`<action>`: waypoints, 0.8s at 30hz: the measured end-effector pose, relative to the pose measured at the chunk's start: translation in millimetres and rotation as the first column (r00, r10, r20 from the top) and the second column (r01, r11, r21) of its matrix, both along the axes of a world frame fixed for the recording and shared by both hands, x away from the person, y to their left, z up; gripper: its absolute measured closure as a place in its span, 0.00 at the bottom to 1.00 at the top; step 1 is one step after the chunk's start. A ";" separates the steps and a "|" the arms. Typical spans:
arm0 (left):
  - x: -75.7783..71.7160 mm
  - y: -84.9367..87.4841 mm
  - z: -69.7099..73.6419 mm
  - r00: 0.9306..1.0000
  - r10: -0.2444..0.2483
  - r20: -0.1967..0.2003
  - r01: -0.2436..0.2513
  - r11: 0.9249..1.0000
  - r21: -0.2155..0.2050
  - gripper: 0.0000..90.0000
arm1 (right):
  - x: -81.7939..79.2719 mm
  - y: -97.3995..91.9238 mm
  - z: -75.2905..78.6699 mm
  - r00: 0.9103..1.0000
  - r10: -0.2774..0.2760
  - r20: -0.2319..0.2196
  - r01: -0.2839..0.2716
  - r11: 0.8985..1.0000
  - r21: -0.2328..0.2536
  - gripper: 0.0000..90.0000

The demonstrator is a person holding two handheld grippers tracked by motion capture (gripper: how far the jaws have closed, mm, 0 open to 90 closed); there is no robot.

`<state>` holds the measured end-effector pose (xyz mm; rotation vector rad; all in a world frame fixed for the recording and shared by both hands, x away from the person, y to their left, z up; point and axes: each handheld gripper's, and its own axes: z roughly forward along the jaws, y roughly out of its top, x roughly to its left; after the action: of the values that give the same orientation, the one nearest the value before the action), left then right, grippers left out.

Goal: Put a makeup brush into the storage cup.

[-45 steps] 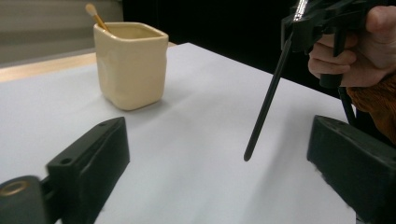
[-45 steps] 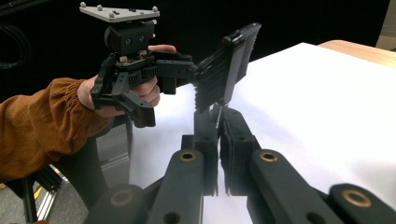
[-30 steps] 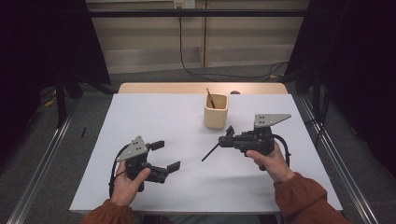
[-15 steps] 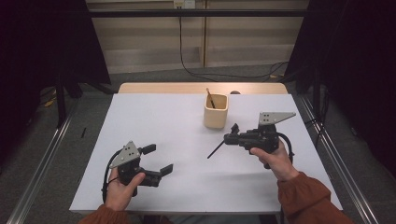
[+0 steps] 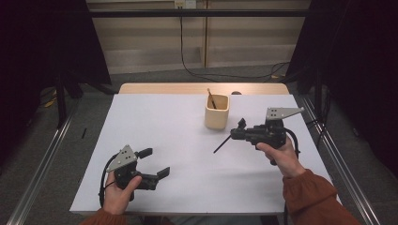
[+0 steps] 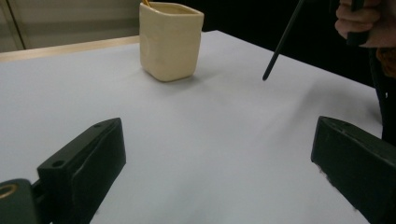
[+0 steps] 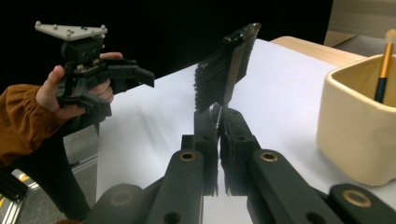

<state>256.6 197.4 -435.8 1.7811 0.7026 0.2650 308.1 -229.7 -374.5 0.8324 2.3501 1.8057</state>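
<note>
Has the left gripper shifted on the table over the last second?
Yes. The left gripper has drawn back toward the table's near edge, farther from the cream square ceramic cup, which stayed put.

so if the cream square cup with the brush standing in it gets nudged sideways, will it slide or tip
The cream square cup probably slides rather than tips: its base looks broad and flat on the smooth white table. Its thick walls suggest some weight. The leaning brush looks too slight to upset it.

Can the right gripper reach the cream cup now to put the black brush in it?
Probably yes: the right gripper holds the black brush beside the cream cup, with only bare table between them.
</note>
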 end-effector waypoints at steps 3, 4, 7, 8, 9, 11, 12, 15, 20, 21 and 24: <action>-1.0 1.0 -0.9 1.000 -0.006 -0.003 0.006 1.000 0.007 0.03 | 3.7 -3.8 2.1 1.000 -0.015 0.003 0.015 1.000 0.006 0.95; -1.6 1.6 -0.3 1.000 -0.006 0.000 0.006 1.000 0.007 0.03 | 5.1 -4.7 2.7 1.000 -0.021 0.005 0.021 1.000 0.005 0.95; -3.6 2.2 0.6 1.000 -0.003 0.003 0.003 1.000 -0.006 0.03 | 8.5 -6.6 4.1 1.000 -0.031 0.003 0.031 0.999 -0.009 0.95; -4.1 2.2 0.7 1.000 -0.002 0.002 0.002 1.000 -0.007 0.03 | 9.7 -7.2 4.6 0.999 -0.036 0.005 0.036 0.999 -0.010 0.95; -4.4 2.3 0.8 1.000 -0.005 0.003 0.005 1.000 -0.001 0.03 | 10.3 -7.8 5.2 0.999 -0.038 0.005 0.038 0.999 -0.008 0.95; -5.1 2.6 1.0 1.000 -0.004 0.005 0.004 1.000 0.006 0.03 | 11.8 -9.3 7.5 0.999 -0.044 0.009 0.044 0.999 -0.006 0.95; -5.2 3.1 1.2 1.000 -0.008 0.005 0.008 1.000 0.012 0.03 | 12.4 -10.1 8.9 0.999 -0.046 0.010 0.046 0.999 -0.004 0.95; -6.1 4.5 1.6 1.000 -0.009 0.008 0.009 1.000 0.014 0.03 | 14.7 -12.5 15.1 0.998 -0.052 0.021 0.053 0.999 -0.013 0.95; -7.1 5.8 1.3 1.000 0.002 0.011 -0.002 1.000 0.029 0.04 | 21.5 -17.0 23.9 0.997 -0.067 0.034 0.068 0.997 -0.026 0.95; -7.4 5.9 1.2 1.000 0.003 0.013 -0.003 0.999 0.035 0.04 | 22.9 -18.0 25.8 0.997 -0.070 0.036 0.071 0.997 -0.032 0.95; -7.7 7.4 1.3 1.000 0.003 0.015 -0.004 1.000 0.027 0.04 | 28.7 -21.8 32.7 0.995 -0.084 0.046 0.086 0.996 -0.032 0.95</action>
<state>248.8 204.8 -434.6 1.8020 0.6941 0.2913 336.8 -251.4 -341.9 0.8644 2.2749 1.7279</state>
